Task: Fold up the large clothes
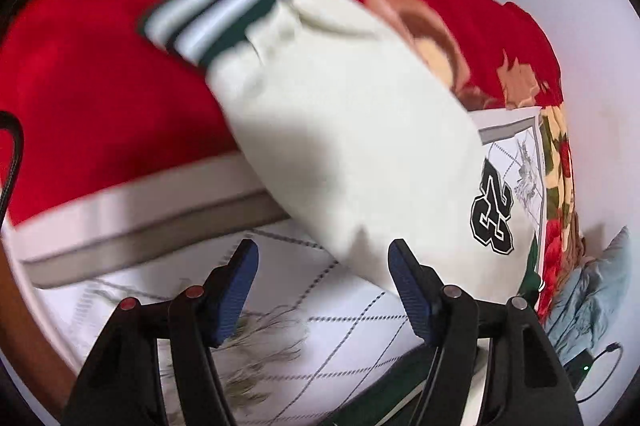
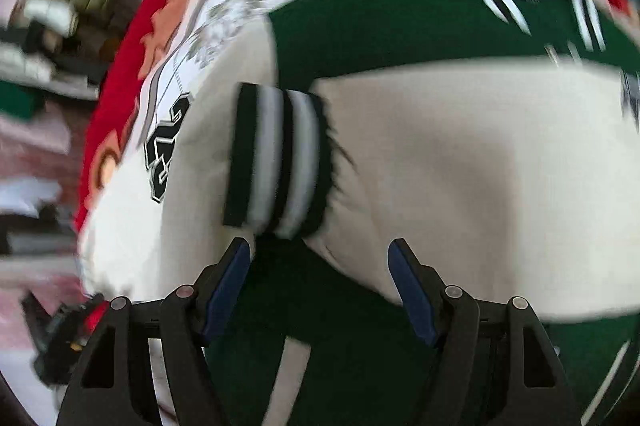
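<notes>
A green varsity jacket with cream sleeves lies on a bed. In the left wrist view one cream sleeve (image 1: 340, 130) stretches away from me, its green-and-white striped cuff (image 1: 216, 10) at the far end and a black number patch (image 1: 494, 216) near its shoulder. My left gripper (image 1: 323, 254) is open and empty just in front of that sleeve. In the right wrist view the green body (image 2: 400, 26) lies under two cream sleeves (image 2: 480, 166), with a striped cuff (image 2: 276, 158) in the middle. My right gripper (image 2: 320, 252) is open and empty just below that cuff.
A red flowered blanket (image 1: 100, 86) covers the bed behind the jacket. A white quilted pad (image 1: 320, 326) with grey trim lies under it. Light blue cloth (image 1: 592, 298) and a black cable lie at the right. A blurred pile of clothes (image 2: 48, 38) sits left.
</notes>
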Motion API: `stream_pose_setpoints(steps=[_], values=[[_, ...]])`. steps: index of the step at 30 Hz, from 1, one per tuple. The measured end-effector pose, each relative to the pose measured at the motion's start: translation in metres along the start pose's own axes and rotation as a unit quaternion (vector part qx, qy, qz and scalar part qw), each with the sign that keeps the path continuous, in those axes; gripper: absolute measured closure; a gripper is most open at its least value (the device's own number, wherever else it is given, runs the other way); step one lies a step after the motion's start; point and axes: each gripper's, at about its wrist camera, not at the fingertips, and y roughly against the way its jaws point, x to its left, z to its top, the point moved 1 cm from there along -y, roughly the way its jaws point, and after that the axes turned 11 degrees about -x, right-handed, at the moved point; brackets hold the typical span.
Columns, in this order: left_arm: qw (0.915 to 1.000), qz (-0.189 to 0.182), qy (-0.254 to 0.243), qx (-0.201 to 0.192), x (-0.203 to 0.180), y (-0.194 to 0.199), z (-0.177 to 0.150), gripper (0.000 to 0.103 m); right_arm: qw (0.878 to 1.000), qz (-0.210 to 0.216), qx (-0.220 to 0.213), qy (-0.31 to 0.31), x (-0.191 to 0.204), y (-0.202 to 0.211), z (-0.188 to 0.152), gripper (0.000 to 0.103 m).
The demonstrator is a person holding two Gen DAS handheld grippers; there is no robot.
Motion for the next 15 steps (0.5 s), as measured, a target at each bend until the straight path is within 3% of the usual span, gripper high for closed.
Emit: stream_pose_setpoints(steps=[1, 2, 3, 7, 10, 13, 15], values=[[1.0000, -0.005, 0.006, 0.001, -0.006, -0.012, 0.001, 0.038, 1.000, -0.011, -0.008, 0.025, 0.010, -0.005, 0.002, 0.042], [0.9998, -0.011, 0.015, 0.002, -0.015, -0.022, -0.003, 0.038, 0.998, -0.037, -0.017, 0.052, 0.021, -0.014, 0.006, 0.077], [0.9997, -0.014, 0.020, 0.000, -0.019, -0.019, -0.011, 0.038, 0.997, -0.051, -0.021, 0.056, 0.027, -0.021, 0.010, 0.090], [0.9984, -0.035, 0.044, -0.009, -0.001, -0.002, -0.022, 0.038, 0.995, -0.067, -0.060, 0.050, 0.047, -0.021, 0.032, 0.091], [0.9961, -0.037, 0.079, -0.010, 0.005, -0.015, -0.011, 0.038, 0.999, -0.035, -0.001, 0.042, 0.051, -0.044, 0.033, 0.091], [0.9932, -0.030, 0.108, -0.031, 0.013, -0.023, 0.004, 0.038, 1.000, 0.013, 0.017, 0.005, 0.039, -0.045, 0.029, 0.090], [0.9917, -0.020, 0.117, -0.049, 0.017, -0.025, 0.017, 0.040, 0.999, 0.038, 0.017, -0.015, 0.030, -0.036, 0.026, 0.079]])
